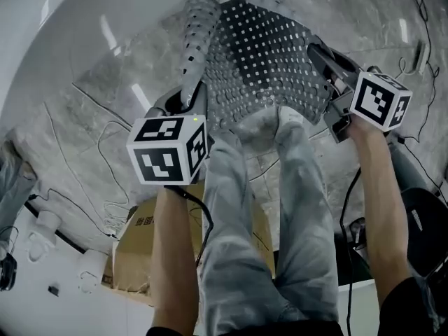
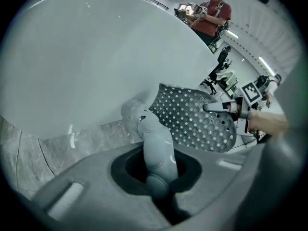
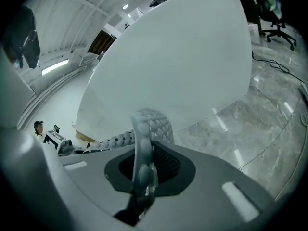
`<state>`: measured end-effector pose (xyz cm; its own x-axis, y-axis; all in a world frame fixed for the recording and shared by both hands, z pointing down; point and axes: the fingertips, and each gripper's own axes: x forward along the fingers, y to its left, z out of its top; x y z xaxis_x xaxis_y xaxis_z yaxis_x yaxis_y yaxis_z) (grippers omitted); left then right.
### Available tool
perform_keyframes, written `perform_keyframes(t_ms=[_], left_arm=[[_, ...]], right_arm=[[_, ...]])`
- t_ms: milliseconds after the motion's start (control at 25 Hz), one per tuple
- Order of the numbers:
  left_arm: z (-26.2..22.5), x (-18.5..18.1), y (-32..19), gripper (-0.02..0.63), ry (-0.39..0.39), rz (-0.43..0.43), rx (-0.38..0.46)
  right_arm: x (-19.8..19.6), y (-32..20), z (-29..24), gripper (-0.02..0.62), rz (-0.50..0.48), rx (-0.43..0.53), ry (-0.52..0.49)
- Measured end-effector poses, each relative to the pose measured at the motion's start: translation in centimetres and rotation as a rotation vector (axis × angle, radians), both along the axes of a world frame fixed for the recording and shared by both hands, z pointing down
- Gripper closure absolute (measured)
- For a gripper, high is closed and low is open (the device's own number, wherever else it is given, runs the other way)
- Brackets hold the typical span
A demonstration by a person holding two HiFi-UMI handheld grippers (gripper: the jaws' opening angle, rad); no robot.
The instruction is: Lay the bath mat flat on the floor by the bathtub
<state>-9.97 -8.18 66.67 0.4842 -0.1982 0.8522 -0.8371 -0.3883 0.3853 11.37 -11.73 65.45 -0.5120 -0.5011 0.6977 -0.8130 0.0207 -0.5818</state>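
Note:
A grey perforated bath mat (image 1: 269, 54) hangs stretched between my two grippers, above the marble floor (image 1: 84, 117) beside the white bathtub (image 1: 77, 19). My left gripper (image 1: 187, 103) is shut on the mat's left edge, which curls up into a roll above the jaws. In the left gripper view that rolled edge (image 2: 156, 148) runs down between the jaws and the dotted mat spreads to the right. My right gripper (image 1: 322, 58) is shut on the right edge. In the right gripper view the bubbled edge (image 3: 144, 148) stands pinched, with the bathtub (image 3: 168, 57) behind it.
My legs (image 1: 280, 222) stand just behind the mat. A cardboard box (image 1: 136, 247) lies at the lower left, and thin cables (image 1: 105, 152) trail over the floor. A person in a red top (image 2: 211, 13) stands far off. An office chair (image 3: 276, 13) is at the far right.

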Motion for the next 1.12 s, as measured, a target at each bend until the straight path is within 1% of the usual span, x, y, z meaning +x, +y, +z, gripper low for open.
perform_keyframes(t_ms=[80,240,400,600,760,880,1000,1120], left_arm=[[2.2,0.1,-1.4,0.586,-0.004,0.011,-0.003],[4.9,0.1,-1.4,0.584,-0.004,0.016,-0.009],[8.4,0.3,-3.1,0.584,-0.006,0.028,-0.012],[10.3,0.0,-2.2,0.584,-0.033,0.024,-0.003],[11.3,-0.7,-1.2,0.584,-0.043,0.033,0.011],[12.6,-1.6,-0.6,0.584,-0.035,0.011,0.002],[14.4,-2.7,0.1,0.584,-0.053,-0.01,-0.011],[16.4,-3.8,0.5,0.584,-0.065,-0.062,-0.044]], right_arm=[[0.3,-1.3,2.3,0.569,0.0,-0.011,0.009],[0.4,-1.4,5.3,0.569,-0.046,-0.021,0.045],[0.2,-3.0,8.6,0.569,-0.077,-0.034,0.064],[0.5,-2.5,9.9,0.569,-0.096,-0.018,0.1],[1.1,-2.2,10.8,0.569,-0.107,-0.007,0.159],[1.7,-2.5,11.9,0.569,-0.115,-0.013,0.193],[2.2,-2.6,13.0,0.569,-0.128,-0.022,0.225],[2.7,-2.5,14.4,0.569,-0.142,-0.041,0.252]])
